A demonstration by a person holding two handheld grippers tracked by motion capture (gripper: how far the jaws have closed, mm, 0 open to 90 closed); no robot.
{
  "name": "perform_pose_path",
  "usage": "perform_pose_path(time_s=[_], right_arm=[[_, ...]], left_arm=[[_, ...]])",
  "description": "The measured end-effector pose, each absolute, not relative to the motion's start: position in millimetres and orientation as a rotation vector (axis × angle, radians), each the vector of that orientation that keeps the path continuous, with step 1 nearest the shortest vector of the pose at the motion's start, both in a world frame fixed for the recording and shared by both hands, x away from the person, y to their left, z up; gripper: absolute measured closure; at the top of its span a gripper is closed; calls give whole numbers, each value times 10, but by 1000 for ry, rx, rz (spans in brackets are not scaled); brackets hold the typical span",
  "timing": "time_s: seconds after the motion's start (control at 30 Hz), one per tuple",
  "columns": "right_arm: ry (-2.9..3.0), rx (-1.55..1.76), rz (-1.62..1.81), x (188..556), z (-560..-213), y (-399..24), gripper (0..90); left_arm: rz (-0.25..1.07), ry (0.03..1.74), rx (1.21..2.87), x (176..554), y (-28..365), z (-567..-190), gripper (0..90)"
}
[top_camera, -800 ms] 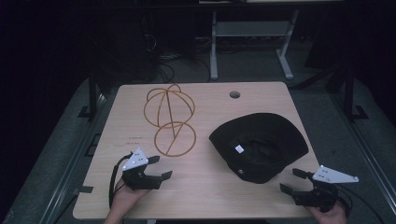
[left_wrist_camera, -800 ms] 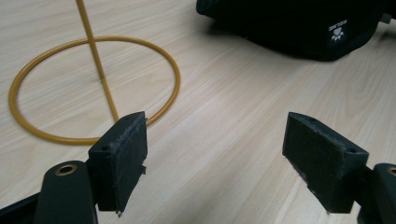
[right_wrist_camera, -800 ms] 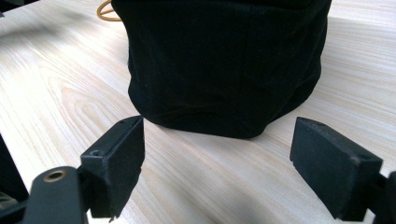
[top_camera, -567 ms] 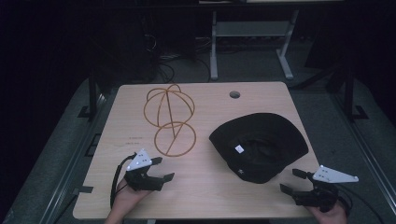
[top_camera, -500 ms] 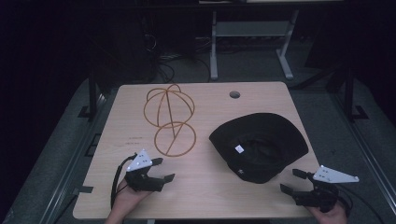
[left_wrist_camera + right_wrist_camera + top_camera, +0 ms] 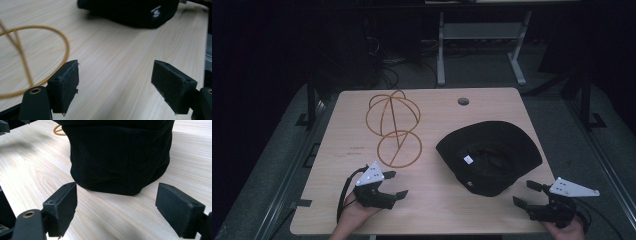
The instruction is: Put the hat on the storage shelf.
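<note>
While both my grippers rest at the bench's near edge with jaws apart and empty, the hat (image 6: 489, 157) lies crown-down toward the right edge, the wire stand (image 6: 393, 127) toward the far left. My right gripper (image 6: 528, 193) should take the near brim squarely; the left gripper (image 6: 394, 184) can steady the stand.

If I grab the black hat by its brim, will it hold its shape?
Probably not: the black hat looks like soft fabric, lying crown-down with a wavy brim, so it would likely droop. It seems light and should slide easily on the smooth wooden table.
</note>
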State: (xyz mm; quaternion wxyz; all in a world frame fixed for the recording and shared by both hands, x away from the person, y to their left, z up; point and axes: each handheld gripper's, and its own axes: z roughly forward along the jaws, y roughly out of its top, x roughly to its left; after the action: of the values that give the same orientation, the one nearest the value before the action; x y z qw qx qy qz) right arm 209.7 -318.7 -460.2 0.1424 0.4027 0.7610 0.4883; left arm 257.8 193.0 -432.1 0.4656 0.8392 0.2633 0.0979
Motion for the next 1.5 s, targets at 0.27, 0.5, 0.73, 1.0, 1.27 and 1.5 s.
perform_pose_path(time_s=[0.27, 0.5, 0.73, 1.0, 1.27, 1.5], right_arm=[[2195, 1161, 1420, 2093, -4598, -3190, 169], [2196, 1156, 1423, 2089, -4596, -3186, 167], [2198, 1151, 1428, 2088, -4596, -3183, 167], [2202, 1147, 1426, 2097, -4599, -3171, 167], [2209, 1145, 1422, 2099, -4601, -3160, 167], [2210, 1145, 1425, 2096, -4601, -3163, 167]], left_arm=[[194, 572, 2085, 2587, 1672, -4202, 217], [173, 504, 2074, 2624, 1421, -4059, 218], [162, 431, 2097, 2653, 1149, -3959, 218], [134, 400, 2105, 2696, 953, -3908, 219], [136, 356, 2114, 2732, 746, -3818, 220], [152, 317, 2128, 2786, 558, -3729, 222]])
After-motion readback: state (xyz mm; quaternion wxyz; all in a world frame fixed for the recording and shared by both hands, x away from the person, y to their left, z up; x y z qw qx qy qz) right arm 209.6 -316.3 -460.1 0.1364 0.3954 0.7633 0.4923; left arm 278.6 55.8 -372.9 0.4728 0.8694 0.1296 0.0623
